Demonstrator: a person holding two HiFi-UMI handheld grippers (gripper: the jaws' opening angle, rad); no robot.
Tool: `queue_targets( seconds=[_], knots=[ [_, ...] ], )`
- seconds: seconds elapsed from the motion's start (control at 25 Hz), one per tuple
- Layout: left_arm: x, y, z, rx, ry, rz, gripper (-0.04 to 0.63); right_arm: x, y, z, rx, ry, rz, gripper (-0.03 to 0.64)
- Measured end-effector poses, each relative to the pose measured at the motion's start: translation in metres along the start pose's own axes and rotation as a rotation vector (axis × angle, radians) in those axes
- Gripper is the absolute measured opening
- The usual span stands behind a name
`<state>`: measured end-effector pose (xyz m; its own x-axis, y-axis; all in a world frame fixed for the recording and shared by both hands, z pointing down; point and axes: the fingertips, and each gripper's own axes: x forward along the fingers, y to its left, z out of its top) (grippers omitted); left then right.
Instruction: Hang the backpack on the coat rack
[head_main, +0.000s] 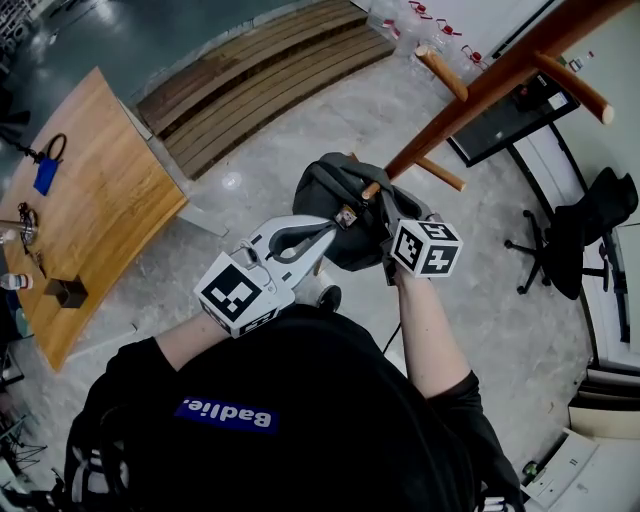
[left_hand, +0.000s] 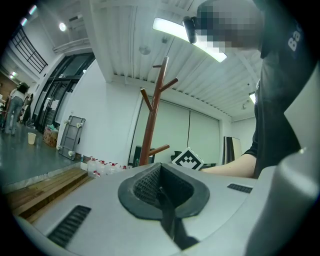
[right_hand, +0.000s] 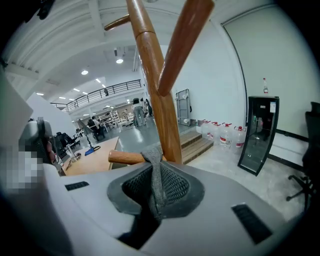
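In the head view a dark grey backpack (head_main: 340, 200) hangs against the lower part of the brown wooden coat rack (head_main: 480, 85). My left gripper (head_main: 335, 222) is at the bag's near side, shut on a thin dark strap (left_hand: 167, 217). My right gripper (head_main: 385, 207) is at the bag's right, shut on the grey top loop (right_hand: 154, 180). That loop runs up to a short lower peg (right_hand: 125, 158) and lies against it. The rack's pole (right_hand: 157, 95) rises right behind the peg, with more pegs (head_main: 440, 70) higher up. The bag's lower half is hidden by my grippers.
A wooden table (head_main: 95, 200) with small items stands at the left, and a slatted wooden platform (head_main: 260, 75) lies behind. Water bottles (head_main: 420, 20), a black-framed cabinet (head_main: 505, 120) and a black office chair (head_main: 580, 230) stand at the right. The floor is concrete.
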<state>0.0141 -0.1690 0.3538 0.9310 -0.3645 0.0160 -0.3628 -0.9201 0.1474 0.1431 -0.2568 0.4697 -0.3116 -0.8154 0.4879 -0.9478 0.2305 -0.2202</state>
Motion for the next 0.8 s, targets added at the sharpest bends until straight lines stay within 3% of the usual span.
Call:
queue_targets(
  seconds=[0.36, 0.6, 0.72, 0.8],
  knots=[
    [-0.005, -0.006, -0.004, -0.001, 0.006, -0.029, 0.008, 0.005, -0.001, -0.006, -0.196, -0.004, -0.070, 0.068],
    [-0.024, -0.010, -0.005, -0.036, -0.024, -0.062, 0.008, -0.037, 0.016, 0.006, -0.309, -0.043, -0.127, 0.092],
    [-0.029, -0.018, -0.003, -0.030, -0.037, -0.078, 0.008, -0.069, 0.040, 0.008, -0.328, -0.096, -0.097, 0.092],
    [-0.029, -0.026, -0.003, -0.025, -0.042, -0.072, 0.008, -0.088, 0.062, 0.001, -0.324, -0.126, -0.029, 0.091]
  ],
)
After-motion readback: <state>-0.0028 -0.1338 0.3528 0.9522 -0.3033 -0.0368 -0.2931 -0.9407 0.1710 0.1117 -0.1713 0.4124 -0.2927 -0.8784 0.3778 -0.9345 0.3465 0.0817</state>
